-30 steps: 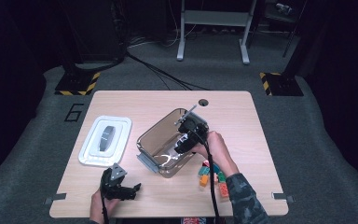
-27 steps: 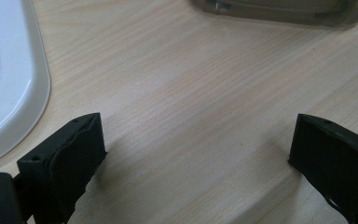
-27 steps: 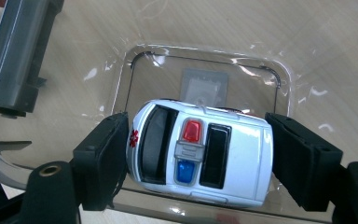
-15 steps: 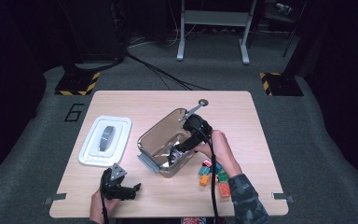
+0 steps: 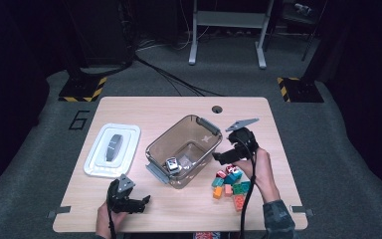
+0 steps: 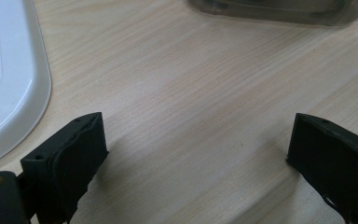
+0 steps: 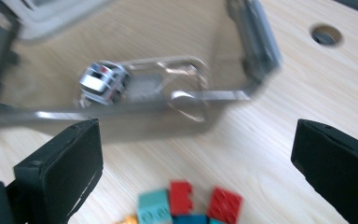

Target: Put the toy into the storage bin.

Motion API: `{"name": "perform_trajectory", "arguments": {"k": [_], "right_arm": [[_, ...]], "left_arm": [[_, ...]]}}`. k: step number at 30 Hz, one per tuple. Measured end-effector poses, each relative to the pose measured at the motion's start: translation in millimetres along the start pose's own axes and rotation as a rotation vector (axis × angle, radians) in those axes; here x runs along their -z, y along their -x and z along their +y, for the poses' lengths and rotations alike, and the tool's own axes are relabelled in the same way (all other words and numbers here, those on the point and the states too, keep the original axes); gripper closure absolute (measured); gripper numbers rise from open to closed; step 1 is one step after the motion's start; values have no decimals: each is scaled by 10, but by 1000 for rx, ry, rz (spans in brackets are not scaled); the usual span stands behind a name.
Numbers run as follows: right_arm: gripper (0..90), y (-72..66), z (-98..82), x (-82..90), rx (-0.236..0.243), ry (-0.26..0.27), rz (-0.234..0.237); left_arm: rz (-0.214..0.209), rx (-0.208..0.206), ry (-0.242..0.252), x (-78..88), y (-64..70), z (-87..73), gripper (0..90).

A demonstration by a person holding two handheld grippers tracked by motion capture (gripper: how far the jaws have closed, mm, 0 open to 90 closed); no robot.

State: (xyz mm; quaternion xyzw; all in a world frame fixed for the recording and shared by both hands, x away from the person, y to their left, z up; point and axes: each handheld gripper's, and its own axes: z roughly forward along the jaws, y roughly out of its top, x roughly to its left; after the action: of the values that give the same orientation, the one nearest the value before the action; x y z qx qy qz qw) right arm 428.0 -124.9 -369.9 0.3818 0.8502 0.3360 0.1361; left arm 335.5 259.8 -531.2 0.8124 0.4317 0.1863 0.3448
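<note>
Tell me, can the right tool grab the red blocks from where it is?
Probably yes. The right tool is open and empty, hanging just above the pile of blocks beside the clear bin. In the right gripper view the red blocks lie on bare table between its jaws, with nothing in the way.

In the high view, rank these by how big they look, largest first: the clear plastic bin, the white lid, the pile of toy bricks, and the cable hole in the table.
1. Clear plastic bin, slightly larger than the lid.
2. White lid, close to the bin.
3. Pile of toy bricks.
4. Cable hole, by far the smallest.
</note>
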Motion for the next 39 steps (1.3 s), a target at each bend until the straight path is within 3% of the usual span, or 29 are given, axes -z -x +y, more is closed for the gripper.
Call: {"name": "perform_trajectory", "arguments": {"k": [3, 11, 21, 23, 29, 31, 37, 39], "right_arm": [[17, 80, -185, 41, -41, 5, -49], [1, 252, -695, -2, -146, -16, -87], [36, 324, -1259, -167, -271, -78, -140], [44, 339, -1343, -191, -278, -83, -151], [82, 333, -1482, -236, -303, -89, -179], [101, 323, -1496, -245, -310, -94, -170], [165, 329, -1518, -294, -311, -118, -204], [206, 320, -1520, -279, -337, -125, -208]], "left_arm": [[2, -3, 1, 0, -2, 1, 42], [1, -3, 1, -1, -2, 1, 42], [2, -2, 2, -1, 0, 0, 41], [2, -2, 2, -1, 1, 0, 41], [2, -2, 2, -1, 0, 0, 41], [2, -1, 2, -1, 1, 0, 41], [2, -1, 1, -1, 0, 1, 41], [2, -2, 2, -1, 0, 0, 41]]}}
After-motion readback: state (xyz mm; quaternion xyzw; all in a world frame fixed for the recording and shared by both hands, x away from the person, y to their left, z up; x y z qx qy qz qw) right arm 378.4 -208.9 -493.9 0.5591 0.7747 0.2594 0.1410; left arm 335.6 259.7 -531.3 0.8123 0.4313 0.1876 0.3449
